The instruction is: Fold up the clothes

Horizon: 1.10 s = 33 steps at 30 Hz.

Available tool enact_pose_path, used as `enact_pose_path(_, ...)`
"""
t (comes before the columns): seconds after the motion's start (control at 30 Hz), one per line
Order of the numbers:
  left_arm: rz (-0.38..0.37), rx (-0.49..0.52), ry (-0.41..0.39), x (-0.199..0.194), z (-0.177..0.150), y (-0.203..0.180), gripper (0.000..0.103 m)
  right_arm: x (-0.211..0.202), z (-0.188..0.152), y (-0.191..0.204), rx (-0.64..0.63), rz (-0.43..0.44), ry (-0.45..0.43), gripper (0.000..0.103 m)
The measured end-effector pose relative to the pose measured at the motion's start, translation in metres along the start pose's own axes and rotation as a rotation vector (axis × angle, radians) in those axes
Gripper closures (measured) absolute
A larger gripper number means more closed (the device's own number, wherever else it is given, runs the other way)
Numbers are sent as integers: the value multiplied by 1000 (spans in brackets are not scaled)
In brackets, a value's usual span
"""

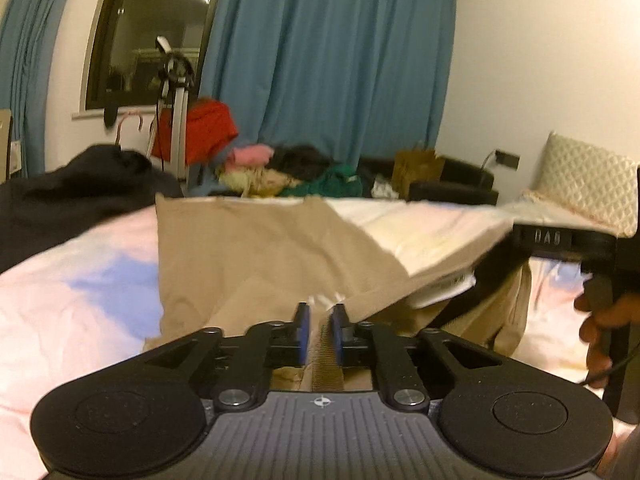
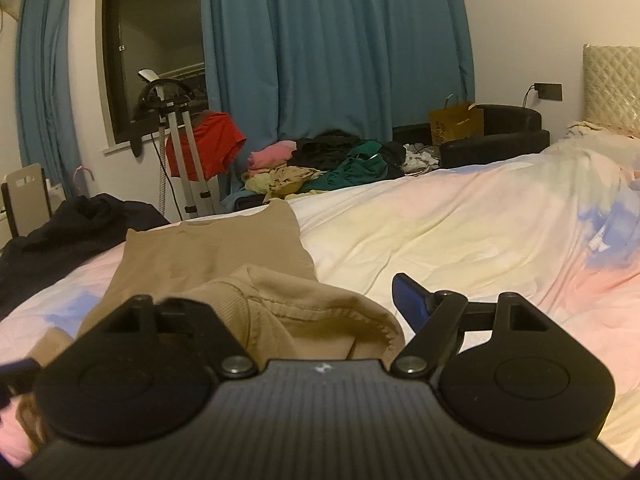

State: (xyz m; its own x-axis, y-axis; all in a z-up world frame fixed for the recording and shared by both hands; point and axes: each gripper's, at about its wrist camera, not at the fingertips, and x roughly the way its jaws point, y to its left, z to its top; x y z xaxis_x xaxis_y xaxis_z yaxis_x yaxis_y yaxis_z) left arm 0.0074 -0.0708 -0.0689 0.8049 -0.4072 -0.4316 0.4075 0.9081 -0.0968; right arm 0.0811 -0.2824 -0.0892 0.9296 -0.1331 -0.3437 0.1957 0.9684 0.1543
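The tan knit top lies on the pastel tie-dye duvet of the bed, long axis running away from both cams. Left gripper jaws are part open w/ the ribbed hem between them, not pinched. Right gripper jaws are wide, folded end bunched loose inside. Left's nearer the hem imo.

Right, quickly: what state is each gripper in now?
Left gripper: open, hem loose between the jaws.
Right gripper: open wide, shirt bunched between the jaws, not clamped.
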Motion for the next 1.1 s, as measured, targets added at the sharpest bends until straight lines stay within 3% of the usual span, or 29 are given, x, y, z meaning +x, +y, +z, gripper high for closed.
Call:
enact_pose_path(0.07,6,43,24,4,-6,-8,46,1,1,0,6,13,7,27)
enact_pose_path(0.23,71,241,37,15,-23,-39,39,2,4,-2,8,38,16,27)
enact_pose_path(0.37,283,323,13,31,-30,-48,39,0,5,-4,14,31,3,27)
enact_pose_path(0.5,437,258,-17,34,-26,-26,38,0,3,-8,16,0,-7,27)
enact_pose_path(0.57,514,226,-18,37,-26,-13,24,3,-1,-7,-5,-17,1,27)
enact_pose_path(0.7,612,170,23,41,-25,10,22,15,-14,3,-124,-63,81,24)
enact_pose_path(0.83,604,44,-17,24,-21,28,21,30,-32,11,-202,-127,188,24)
enact_pose_path(0.93,592,8,-90,5,-8,26,21,22,-27,5,-90,-108,157,24)
enact_pose_path(1.1,589,-39,-281,-48,54,10,21,-19,33,7,32,-56,-2,24)
